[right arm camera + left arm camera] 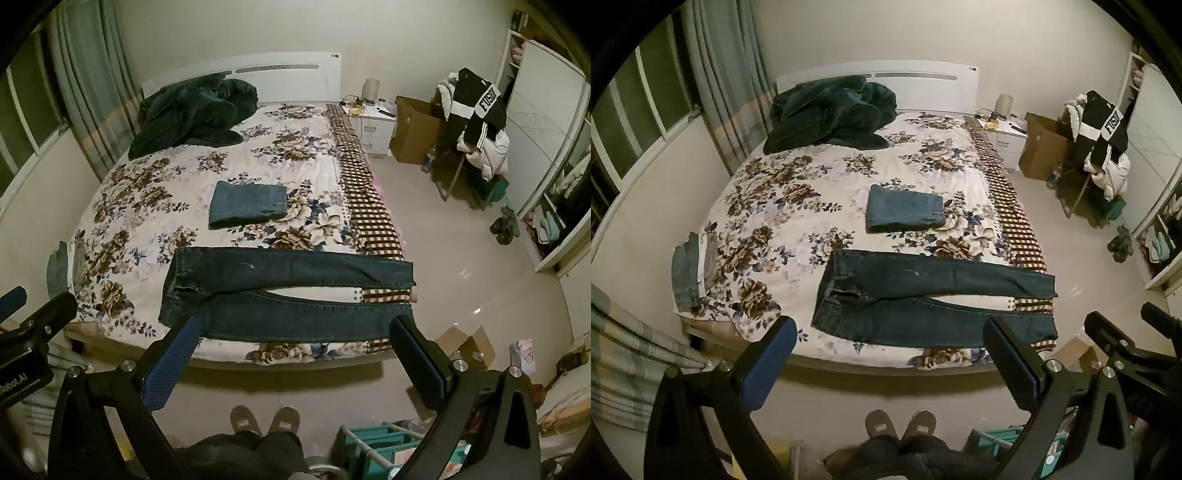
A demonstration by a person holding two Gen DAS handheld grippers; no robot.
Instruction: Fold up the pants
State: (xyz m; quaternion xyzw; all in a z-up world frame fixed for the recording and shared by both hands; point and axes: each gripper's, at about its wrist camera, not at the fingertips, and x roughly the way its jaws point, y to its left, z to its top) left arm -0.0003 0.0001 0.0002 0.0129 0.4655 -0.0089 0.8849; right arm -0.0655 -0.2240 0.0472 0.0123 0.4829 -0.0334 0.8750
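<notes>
Dark blue jeans (923, 299) lie flat across the near end of the floral bed (798, 206), waist to the left, legs reaching past the right edge; they also show in the right wrist view (280, 291). A folded pair of lighter jeans (905, 213) lies mid-bed, also in the right wrist view (248, 203). My left gripper (890, 354) is open and empty, held back from the bed's near edge. My right gripper (293, 350) is open and empty, likewise short of the bed. Neither touches the jeans.
A dark green blanket (831, 114) is heaped at the headboard. More denim (690, 269) sits at the bed's left corner. A nightstand (1004, 129), cardboard box (1045, 147) and a chair piled with clothes (1100, 140) stand right. My slippered feet (901, 424) face the bed.
</notes>
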